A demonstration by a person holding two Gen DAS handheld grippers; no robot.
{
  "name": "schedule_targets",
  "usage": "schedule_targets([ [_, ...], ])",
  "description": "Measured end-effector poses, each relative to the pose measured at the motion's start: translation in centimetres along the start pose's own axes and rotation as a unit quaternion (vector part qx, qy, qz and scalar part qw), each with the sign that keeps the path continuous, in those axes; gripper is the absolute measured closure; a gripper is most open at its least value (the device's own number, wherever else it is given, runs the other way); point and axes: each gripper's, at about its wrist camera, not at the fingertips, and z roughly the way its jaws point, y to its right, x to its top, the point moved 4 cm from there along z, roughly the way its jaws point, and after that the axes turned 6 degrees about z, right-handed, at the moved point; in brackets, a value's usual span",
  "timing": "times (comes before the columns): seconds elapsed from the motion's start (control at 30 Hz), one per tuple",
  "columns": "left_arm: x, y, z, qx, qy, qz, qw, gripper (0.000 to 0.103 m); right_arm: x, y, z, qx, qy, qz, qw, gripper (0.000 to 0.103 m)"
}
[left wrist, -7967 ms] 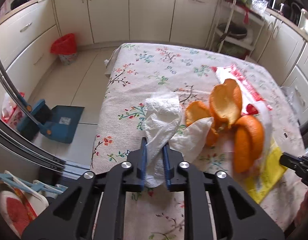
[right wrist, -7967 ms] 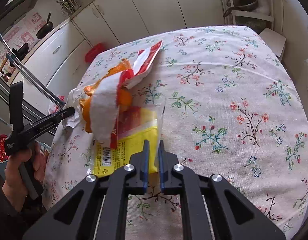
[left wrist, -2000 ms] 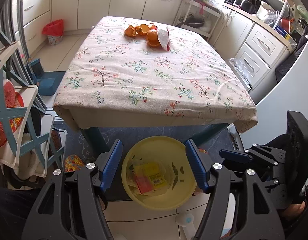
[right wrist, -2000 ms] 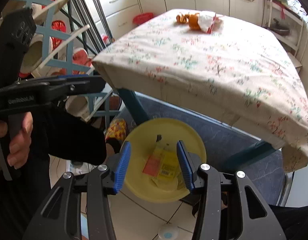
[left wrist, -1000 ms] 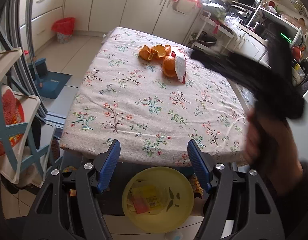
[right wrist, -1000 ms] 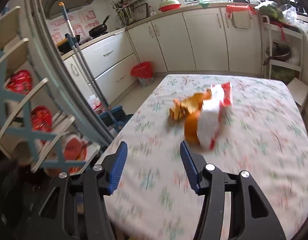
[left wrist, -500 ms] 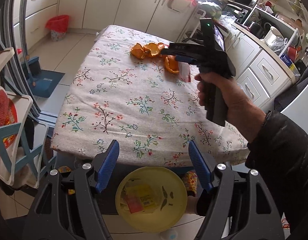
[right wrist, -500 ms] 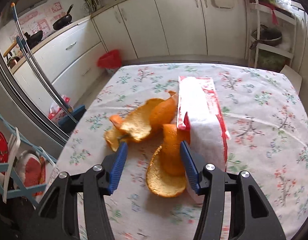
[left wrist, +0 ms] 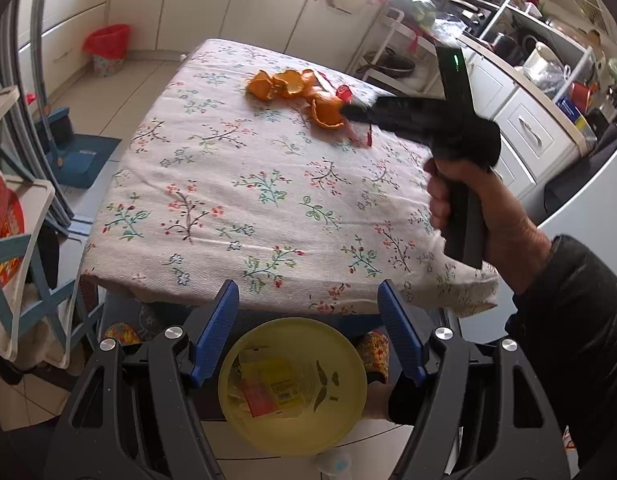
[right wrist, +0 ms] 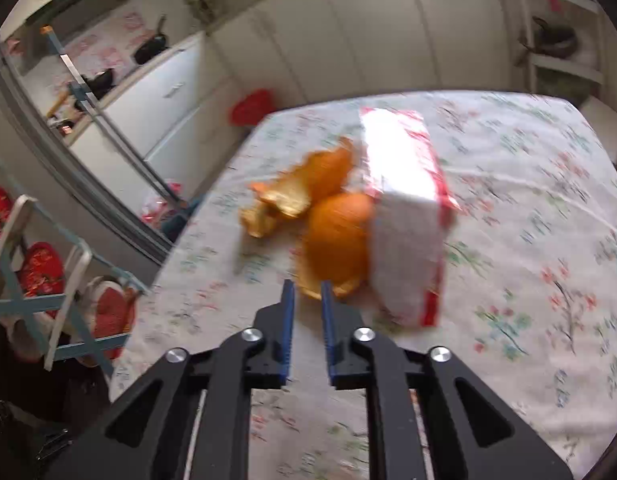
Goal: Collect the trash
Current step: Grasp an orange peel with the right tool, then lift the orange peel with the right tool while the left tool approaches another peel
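Note:
Several orange peels (left wrist: 286, 86) and a red-and-white wrapper (right wrist: 404, 216) lie on the flowered tablecloth (left wrist: 228, 184). My right gripper (right wrist: 307, 285) reaches down to the nearest peel (right wrist: 336, 236). Its jaws are closing with the peel's near rim between the tips, and the pads do not visibly press on it. In the left wrist view a hand (left wrist: 460, 200) holds that gripper (left wrist: 345, 110) at the same peel (left wrist: 328, 110). My left gripper (left wrist: 307, 292) hangs open and empty off the table's near edge, above a yellow bowl (left wrist: 340, 424) with wrappers in it.
A red bin (left wrist: 108, 46) and a blue dustpan (left wrist: 80, 152) stand on the floor to the left. A blue-and-white rack (left wrist: 16, 240) stands close at the left. White cabinets and a cluttered counter (left wrist: 540, 92) run behind and to the right.
My right gripper has dropped closer to the peels and its jaws have narrowed from wide apart to a small gap at the nearest peel's rim. The left gripper has barely moved.

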Motion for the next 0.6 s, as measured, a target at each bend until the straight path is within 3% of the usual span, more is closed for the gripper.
schedule_targets([
  [0.03,0.0,0.0,0.1,0.001,-0.001,0.001,1.0000,0.035,0.3,-1.0,0.2,0.006,0.004,-0.014,1.000,0.068],
  [0.1,0.1,-0.2,0.2,-0.002,-0.003,-0.006,1.0000,0.035,1.7,-2.2,1.2,-0.003,0.013,-0.026,1.000,0.059],
  [0.2,0.2,-0.4,0.2,-0.009,-0.004,-0.013,0.9999,0.035,3.9,-2.3,2.9,-0.070,0.026,-0.031,0.997,0.053],
  [0.3,0.4,-0.2,0.1,-0.012,-0.003,-0.010,0.9999,0.035,4.9,-0.8,5.1,-0.127,0.010,-0.022,0.992,0.053],
  [0.37,0.4,-0.1,0.1,-0.013,-0.003,-0.009,0.9999,0.035,4.8,-0.1,5.3,-0.126,0.007,-0.022,0.992,0.058],
  [0.43,0.5,-0.1,0.1,-0.015,-0.003,-0.007,0.9999,0.035,3.9,-0.3,4.9,-0.109,-0.008,-0.036,0.993,0.072],
  [0.6,0.4,0.0,-0.1,-0.014,0.000,-0.007,0.9999,0.035,-0.2,-2.1,2.7,-0.056,-0.060,-0.072,0.994,0.080],
])
